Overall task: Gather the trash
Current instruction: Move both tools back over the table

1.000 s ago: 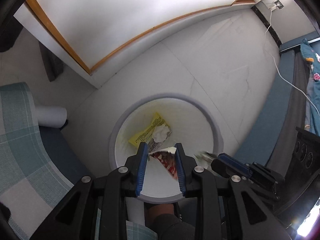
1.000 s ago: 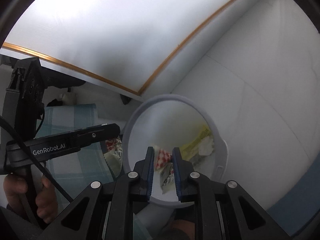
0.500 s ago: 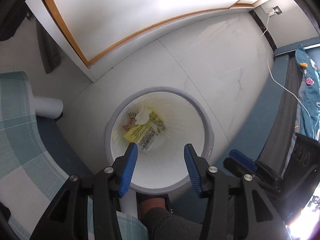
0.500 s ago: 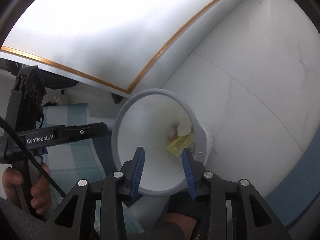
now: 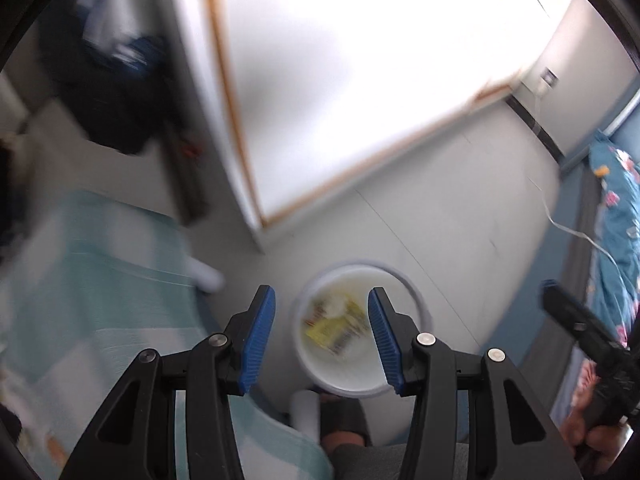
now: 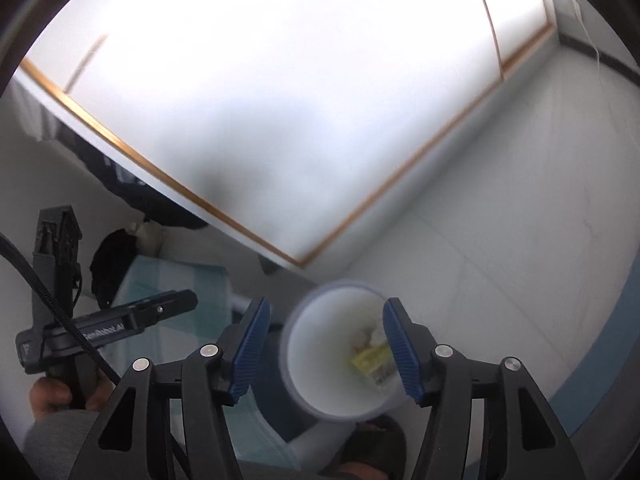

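A white round trash bin (image 5: 416,300) stands on the pale floor, also seen in the right wrist view (image 6: 304,364). Inside it lie a yellow wrapper (image 5: 332,328), a red-patterned wrapper and a white crumpled tissue; the yellow wrapper shows in the right wrist view (image 6: 370,358). My left gripper (image 5: 320,340) is open and empty, high above the bin. My right gripper (image 6: 326,352) is open and empty, also above the bin. Both views are blurred by motion.
A table with a teal checked cloth (image 5: 100,280) stands left of the bin. A large white board with a wooden frame (image 5: 340,80) leans behind. A bed with blue floral bedding (image 5: 616,208) and a white cable (image 5: 572,232) are at the right.
Both grippers let go of their wrappers, which now lie in the bin, opened wide, and have lifted up and away from the bin.
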`<state>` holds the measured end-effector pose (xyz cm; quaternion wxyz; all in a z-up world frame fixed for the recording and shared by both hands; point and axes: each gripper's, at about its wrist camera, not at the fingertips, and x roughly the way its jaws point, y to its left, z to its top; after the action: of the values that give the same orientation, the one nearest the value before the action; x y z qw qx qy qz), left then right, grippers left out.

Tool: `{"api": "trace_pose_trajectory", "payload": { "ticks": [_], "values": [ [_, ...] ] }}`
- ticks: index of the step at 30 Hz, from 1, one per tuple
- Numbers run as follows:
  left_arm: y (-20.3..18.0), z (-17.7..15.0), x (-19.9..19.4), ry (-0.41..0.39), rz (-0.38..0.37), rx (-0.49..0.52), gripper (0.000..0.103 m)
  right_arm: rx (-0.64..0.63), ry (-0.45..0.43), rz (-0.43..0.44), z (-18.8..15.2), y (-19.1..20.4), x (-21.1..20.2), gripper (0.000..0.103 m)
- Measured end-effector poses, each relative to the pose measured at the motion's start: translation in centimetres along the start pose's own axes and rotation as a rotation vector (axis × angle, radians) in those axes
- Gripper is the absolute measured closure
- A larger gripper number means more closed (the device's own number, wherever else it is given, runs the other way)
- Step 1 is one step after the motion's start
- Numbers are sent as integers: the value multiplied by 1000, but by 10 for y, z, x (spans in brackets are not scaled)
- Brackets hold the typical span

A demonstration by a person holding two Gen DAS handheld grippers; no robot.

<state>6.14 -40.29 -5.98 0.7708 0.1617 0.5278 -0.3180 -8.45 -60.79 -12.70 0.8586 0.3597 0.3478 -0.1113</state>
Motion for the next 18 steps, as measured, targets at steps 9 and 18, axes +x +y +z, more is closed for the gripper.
{"api": "trace_pose_trajectory", "payload": {
  "ticks": [9,18],
  "values": [
    [56,-19,-78,-172,112,-173,59,-169,-140,89,19,80,-65,27],
    [105,-59,-162,-373,243,-281,35,-339,-206,215,13,178,-99,21]
  ]
}}
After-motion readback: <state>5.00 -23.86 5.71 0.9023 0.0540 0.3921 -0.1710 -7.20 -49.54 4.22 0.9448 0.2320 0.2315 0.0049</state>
